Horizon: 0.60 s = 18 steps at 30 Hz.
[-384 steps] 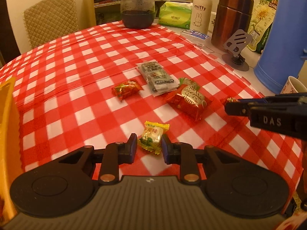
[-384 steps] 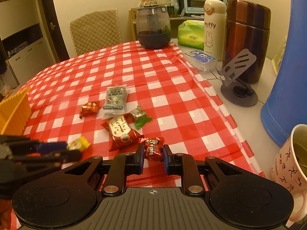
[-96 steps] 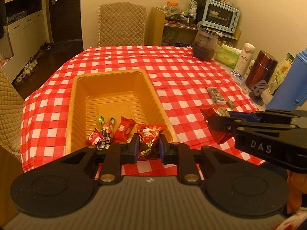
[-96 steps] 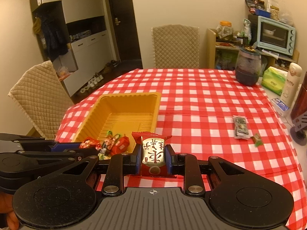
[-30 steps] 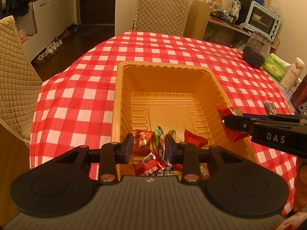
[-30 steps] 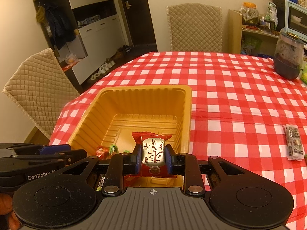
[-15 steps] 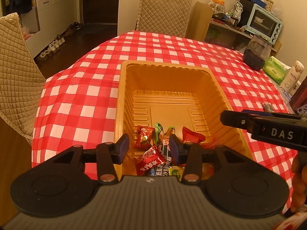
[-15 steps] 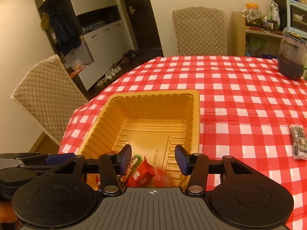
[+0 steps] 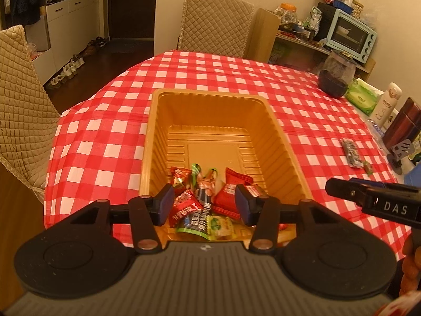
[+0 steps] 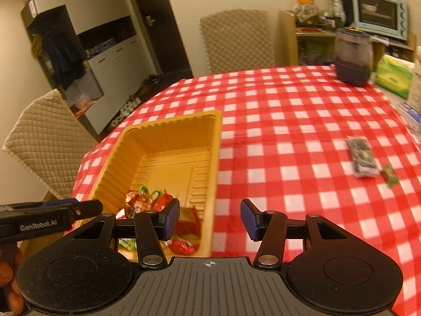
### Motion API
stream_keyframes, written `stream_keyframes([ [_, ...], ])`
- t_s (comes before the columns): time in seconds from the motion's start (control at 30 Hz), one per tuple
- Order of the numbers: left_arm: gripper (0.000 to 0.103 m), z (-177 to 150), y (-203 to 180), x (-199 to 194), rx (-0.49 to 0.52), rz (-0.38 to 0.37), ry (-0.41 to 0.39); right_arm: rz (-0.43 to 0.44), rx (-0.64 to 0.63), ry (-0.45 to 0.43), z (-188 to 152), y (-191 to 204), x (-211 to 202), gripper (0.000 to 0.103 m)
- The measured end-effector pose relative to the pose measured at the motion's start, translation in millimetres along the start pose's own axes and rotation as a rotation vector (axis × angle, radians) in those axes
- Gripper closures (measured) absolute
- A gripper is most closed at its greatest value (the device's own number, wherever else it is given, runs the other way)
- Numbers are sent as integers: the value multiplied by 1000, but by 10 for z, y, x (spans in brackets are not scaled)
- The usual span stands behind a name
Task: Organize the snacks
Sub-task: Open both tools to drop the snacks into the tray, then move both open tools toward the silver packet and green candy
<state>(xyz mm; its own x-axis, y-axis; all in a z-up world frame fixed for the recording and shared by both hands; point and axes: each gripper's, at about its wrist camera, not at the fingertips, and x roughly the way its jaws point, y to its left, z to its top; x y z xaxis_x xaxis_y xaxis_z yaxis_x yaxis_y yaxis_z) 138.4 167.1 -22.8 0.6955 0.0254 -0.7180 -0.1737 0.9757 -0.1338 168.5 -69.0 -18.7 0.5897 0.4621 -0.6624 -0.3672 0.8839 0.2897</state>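
R tool [image 9: 389, 205] side, seen fr L wrist: "DAS"
L tool [image 10: 39, 226] side, seen fr R wrist: "GenRobot.AI"
White flask [image 9: 386, 104], far R of yellow tray [image 9: 210, 97]: print too small to read
Snack wrappers [image 9: 202, 205] in tray: print unreadable

**Both snacks dropped, jaws empty**

Left gripper [image 9: 202, 204]: jaws just been opening, nothing clamped; red wrapper once pinched there now lying loose among snack pile [image 9: 208, 200] in near end of yellow tray [image 9: 155, 142]. Right gripper [image 10: 209, 219]: jaws just been opening, nothing between; red-and-gold packet [image 10: 187, 223] released, now inside tray by near wall. Right gripper now shifted toward tray's right rim, over checked tablecloth [image 10: 289, 121]. Pile bigger than before.
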Motion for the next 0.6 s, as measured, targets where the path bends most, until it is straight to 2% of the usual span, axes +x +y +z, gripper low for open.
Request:
stream_keyframes([
  [0.2,40,-38,-157,-165,6,-26,-18,-40,31,-20,-93,-142,-273,41],
  [0.4,36,-65,-378,-263,34,-57,-24,-82,71,-47,-152,-321,-534,35],
  [0.6,29,-79,-650,-308,65,-102,-31,-131,106,-69,-195,-540,-779,34],
])
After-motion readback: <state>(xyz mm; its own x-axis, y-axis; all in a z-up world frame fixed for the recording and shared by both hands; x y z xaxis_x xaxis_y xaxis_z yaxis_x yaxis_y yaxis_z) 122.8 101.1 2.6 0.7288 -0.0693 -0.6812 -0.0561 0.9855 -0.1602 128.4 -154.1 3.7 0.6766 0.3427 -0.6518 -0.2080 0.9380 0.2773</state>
